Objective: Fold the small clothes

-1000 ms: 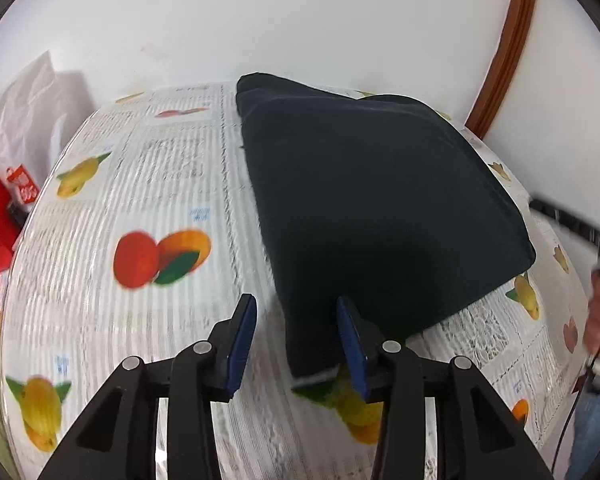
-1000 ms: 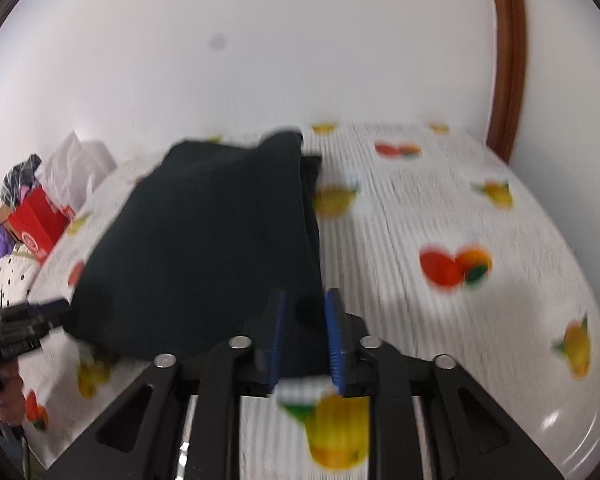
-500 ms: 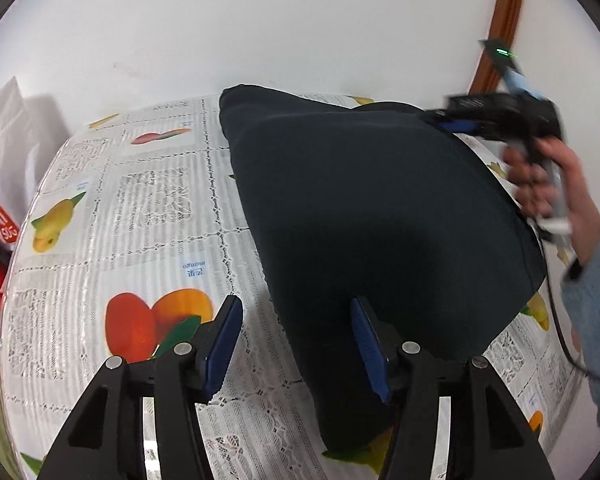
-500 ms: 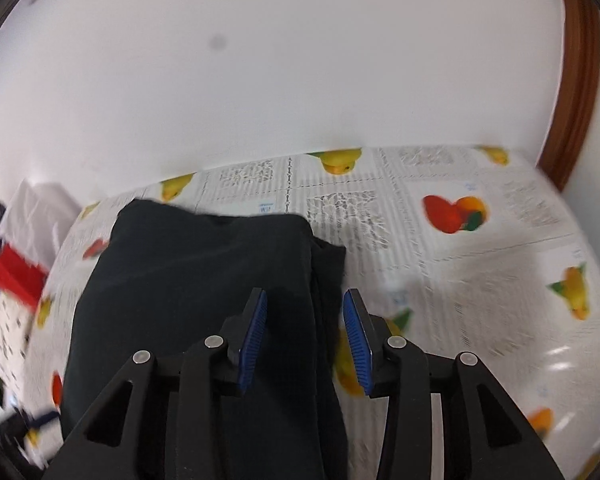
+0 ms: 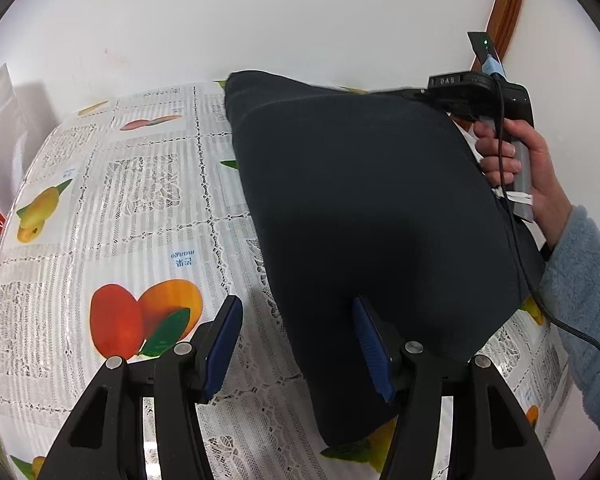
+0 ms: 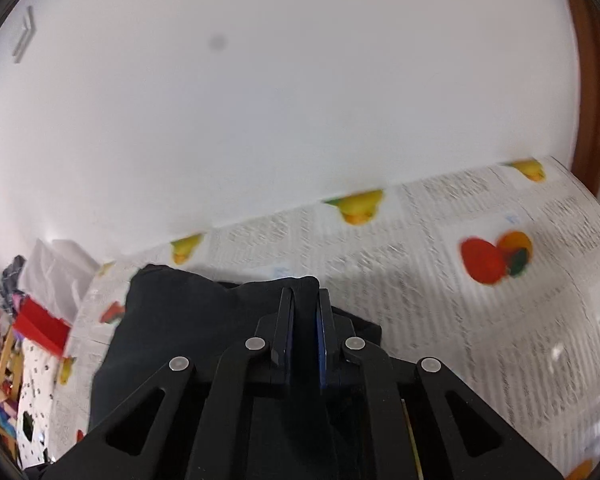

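1. My right gripper (image 6: 304, 300) is clenched on a raised fold of the dark garment (image 6: 188, 320) at its far corner; the blue pads (image 6: 320, 336) pinch cloth between them.
2. My left gripper (image 5: 296, 320) is released, jaws standing apart. Its right pad (image 5: 370, 344) lies over the near end of the garment (image 5: 372, 208), the left pad (image 5: 224, 340) over bare tablecloth; the garment's near left edge runs between them, w/ no pinch that I can see.
3. From the left wrist cam I see the right hand (image 5: 516, 160) on the right gripper's handle (image 5: 480, 92), a fuzzy light-blue sleeve (image 5: 584, 308) behind it and a black cable (image 5: 540, 304) trailing over the cloth.
4. The garment lies folded on the table, running from near me to the wall side.
5. Underneath: fruit-print lace tablecloth (image 5: 140, 208) (mango pic (image 5: 144, 320) just left of my left pad).
6. Off the left edge of the table: red box (image 6: 40, 324), white bag (image 6: 56, 268), assorted clutter, too blurred to name.
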The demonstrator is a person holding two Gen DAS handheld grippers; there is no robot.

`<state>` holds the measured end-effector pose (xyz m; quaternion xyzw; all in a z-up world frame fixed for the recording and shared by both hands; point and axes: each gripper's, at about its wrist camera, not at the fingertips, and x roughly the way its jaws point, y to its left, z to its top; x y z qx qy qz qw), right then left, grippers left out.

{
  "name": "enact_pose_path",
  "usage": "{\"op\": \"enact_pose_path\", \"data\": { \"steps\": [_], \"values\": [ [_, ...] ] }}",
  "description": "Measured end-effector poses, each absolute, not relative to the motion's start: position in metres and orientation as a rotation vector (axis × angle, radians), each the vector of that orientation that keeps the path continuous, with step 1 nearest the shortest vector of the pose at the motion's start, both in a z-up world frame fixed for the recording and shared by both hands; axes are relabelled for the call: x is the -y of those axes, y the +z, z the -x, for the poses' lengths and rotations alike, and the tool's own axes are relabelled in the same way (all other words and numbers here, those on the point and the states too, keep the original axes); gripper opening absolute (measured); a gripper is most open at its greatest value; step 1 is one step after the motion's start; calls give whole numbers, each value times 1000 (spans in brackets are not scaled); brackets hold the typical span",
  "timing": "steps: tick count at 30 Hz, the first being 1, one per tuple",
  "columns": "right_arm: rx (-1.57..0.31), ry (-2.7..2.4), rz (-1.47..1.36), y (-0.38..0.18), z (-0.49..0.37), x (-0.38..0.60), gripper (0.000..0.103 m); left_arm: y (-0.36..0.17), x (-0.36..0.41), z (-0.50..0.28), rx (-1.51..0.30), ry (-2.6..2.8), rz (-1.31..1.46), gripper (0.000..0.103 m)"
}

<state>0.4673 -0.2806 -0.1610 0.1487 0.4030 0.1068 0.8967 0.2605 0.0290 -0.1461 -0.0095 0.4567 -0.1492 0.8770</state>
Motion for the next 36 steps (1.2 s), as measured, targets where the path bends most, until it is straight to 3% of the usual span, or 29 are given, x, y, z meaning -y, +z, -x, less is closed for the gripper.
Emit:
{"op": "enact_pose_path", "data": {
  "steps": [4,6,12,17,18,19,21,25,36],
  "values": [
    [-873,172,-309,-159,-449,295,17,-145,-27,-252,-960,-300,15,56],
    [-884,174,-276,-153,-428,303,28,-146,-26,-245,-967,-295,14,56],
    [-934,215,-226,-152,-345,319,38,-148,-19,-225,-972,-262,14,55],
    [-963,312,-254,-171,-298,316,36,-150,-14,-216,-958,-207,10,55],
    [-975,327,-241,-176,-293,312,20,-150,-13,-216,-953,-202,3,55],
    [-972,339,-236,-179,-289,309,10,-150,-12,-214,-943,-190,-13,55],
    [-884,331,-248,-173,-279,312,7,-152,-9,-218,-938,-175,-31,57],
    [-829,258,-299,-169,-267,317,8,-150,-7,-212,-933,-164,-29,57],
    [-861,-20,-86,-174,-217,309,13,-155,-13,-194,-924,-131,25,57]
  ]
}}
